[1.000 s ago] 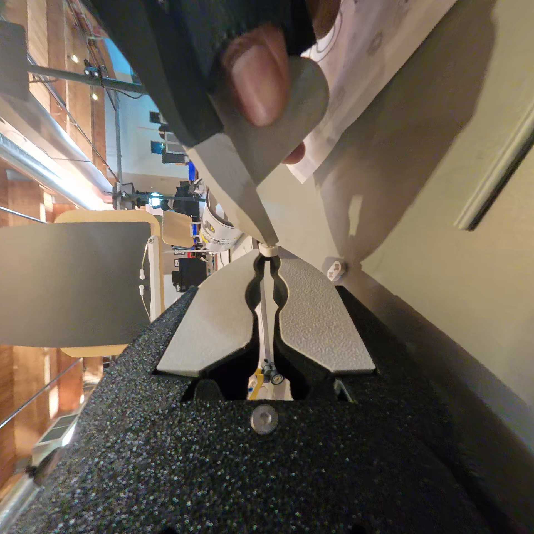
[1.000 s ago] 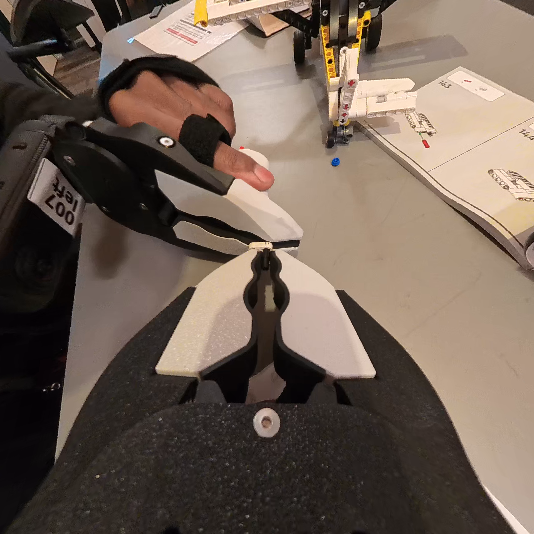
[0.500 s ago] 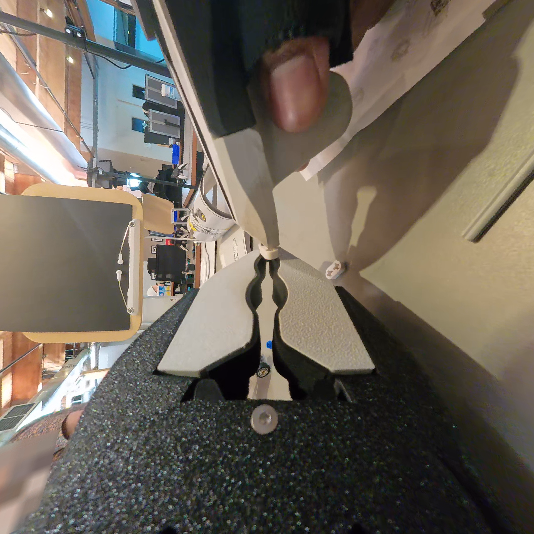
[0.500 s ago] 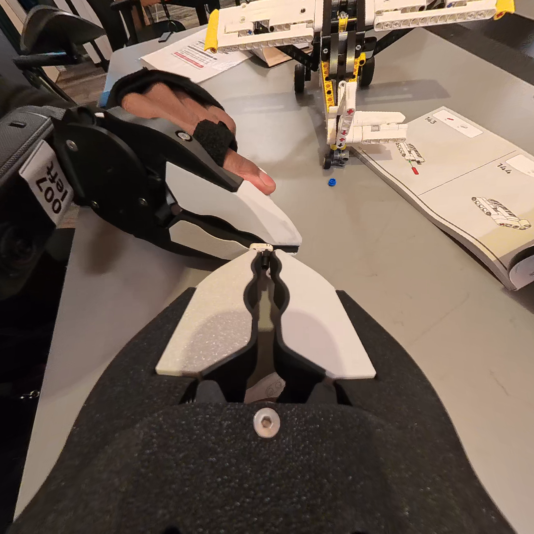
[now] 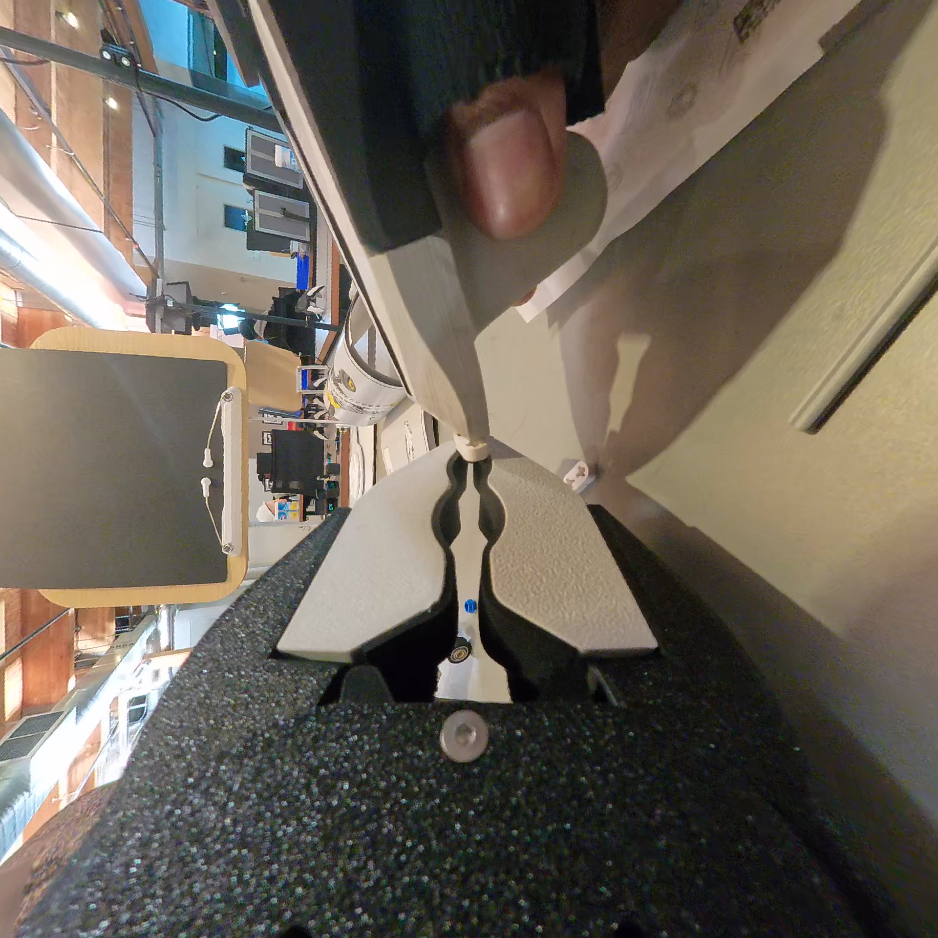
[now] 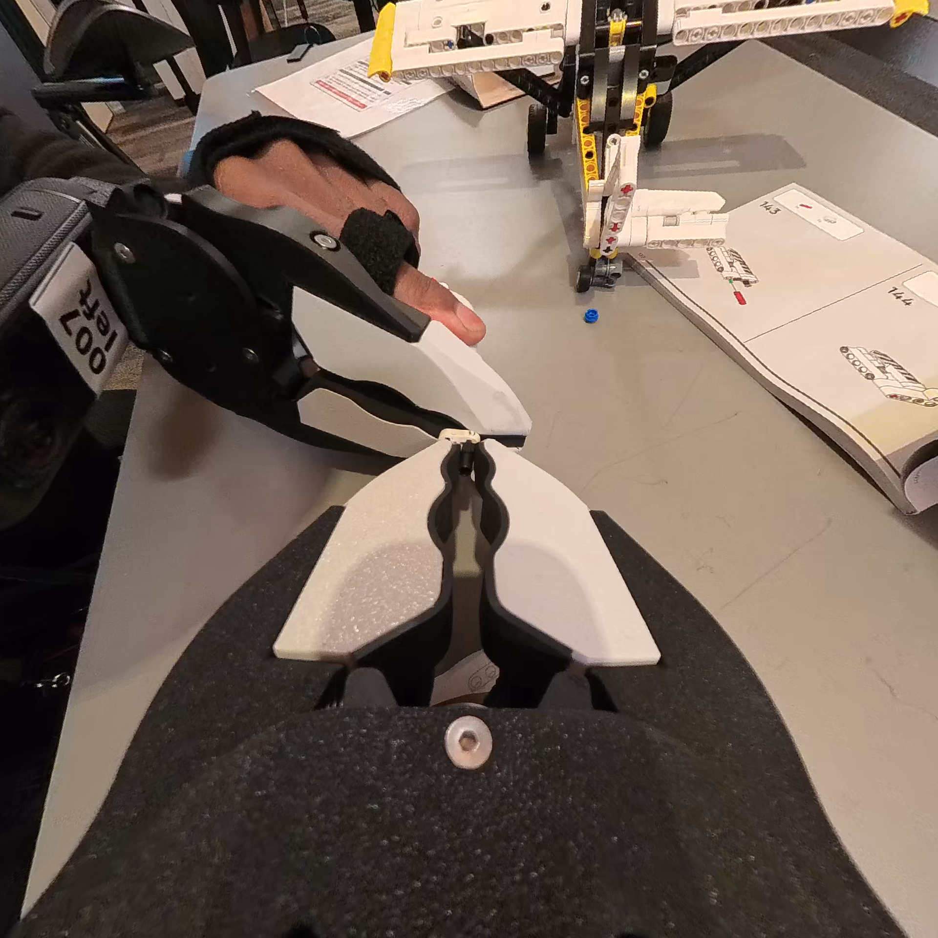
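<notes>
Both tools meet tip to tip above the grey surface (image 6: 660,457). The left tool (image 6: 500,435) is clamped on a small white connector piece (image 6: 459,434), and the right tool (image 6: 466,449) is nearly closed, pinching a short black pin (image 6: 464,459) against that piece. A blue stud (image 6: 591,315) lies near the white and yellow brick model (image 6: 609,152).

Open workspace: grey table (image 6: 660,457), brick-built model (image 6: 609,76), instruction booklet (image 6: 837,330).

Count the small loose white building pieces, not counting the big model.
2: one white piece pinched in the left gripper's tips; a second white piece lying on the table beside them. More may be hidden.
</notes>
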Demonstrator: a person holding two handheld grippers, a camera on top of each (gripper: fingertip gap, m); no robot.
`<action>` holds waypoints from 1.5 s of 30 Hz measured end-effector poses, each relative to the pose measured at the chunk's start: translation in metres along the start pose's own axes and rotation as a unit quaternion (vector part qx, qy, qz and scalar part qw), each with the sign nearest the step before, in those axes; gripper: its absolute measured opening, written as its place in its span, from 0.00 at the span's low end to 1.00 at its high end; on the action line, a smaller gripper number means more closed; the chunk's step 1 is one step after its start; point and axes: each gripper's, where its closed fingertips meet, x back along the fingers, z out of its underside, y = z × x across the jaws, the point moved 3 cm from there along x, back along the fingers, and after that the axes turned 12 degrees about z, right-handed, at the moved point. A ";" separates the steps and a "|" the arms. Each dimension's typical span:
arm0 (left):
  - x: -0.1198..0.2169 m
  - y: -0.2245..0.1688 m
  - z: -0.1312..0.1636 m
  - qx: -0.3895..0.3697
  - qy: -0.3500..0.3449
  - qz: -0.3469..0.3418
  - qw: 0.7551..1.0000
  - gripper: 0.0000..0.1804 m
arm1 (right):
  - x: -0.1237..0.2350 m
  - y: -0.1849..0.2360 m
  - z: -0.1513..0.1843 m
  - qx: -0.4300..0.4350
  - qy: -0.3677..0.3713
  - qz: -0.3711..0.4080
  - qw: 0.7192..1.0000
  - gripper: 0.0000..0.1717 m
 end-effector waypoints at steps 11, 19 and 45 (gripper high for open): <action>-0.003 -0.002 0.001 0.004 -0.003 0.009 1.000 0.02 | -0.001 -0.001 0.002 0.003 0.005 0.009 1.000 0.03; 0.000 0.023 0.023 0.224 -0.065 0.036 0.972 0.00 | 0.001 -0.024 -0.008 -0.016 -0.037 0.115 0.993 0.03; 0.026 0.040 0.003 0.387 -0.297 0.113 0.865 0.02 | 0.012 -0.018 -0.034 -0.051 -0.156 0.138 0.977 0.03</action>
